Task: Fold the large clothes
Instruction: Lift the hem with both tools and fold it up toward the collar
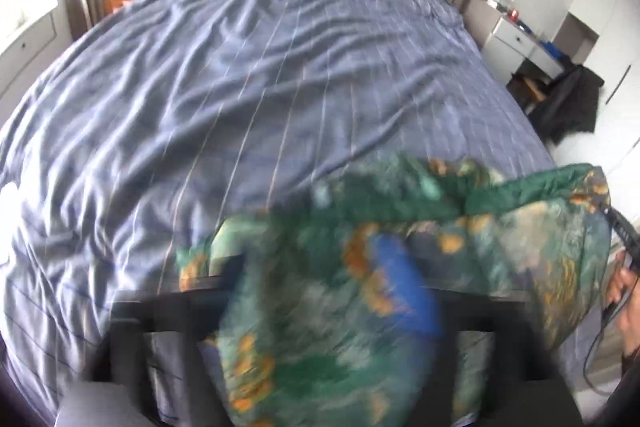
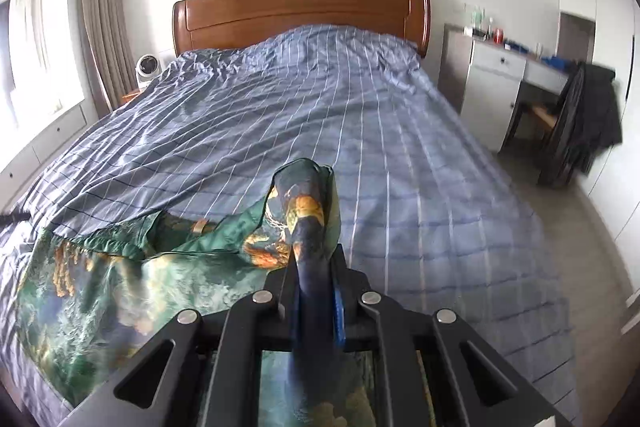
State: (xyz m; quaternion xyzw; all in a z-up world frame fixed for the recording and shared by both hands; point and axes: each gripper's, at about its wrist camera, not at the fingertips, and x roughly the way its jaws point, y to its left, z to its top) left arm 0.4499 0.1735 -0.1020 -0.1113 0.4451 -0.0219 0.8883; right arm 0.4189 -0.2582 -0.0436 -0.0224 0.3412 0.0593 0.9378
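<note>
Right tool [image 2: 316, 291] clenched on bunched edge of green printed garment [image 2: 120, 279], which drapes over foot of bed [image 2: 360, 131]. Left tool [image 1: 320, 307] blurred under fabric; grip state indeterminate.

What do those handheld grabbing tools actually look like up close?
The right tool is matte black, with angular linked bars joined by round silver pins and a blue pad on one finger. The left tool shows blurred black bars. A thin black cable trails beside the person's bare hand.

Green printed garment [image 2: 120, 279], rumpled, draped across bed's near end
</note>
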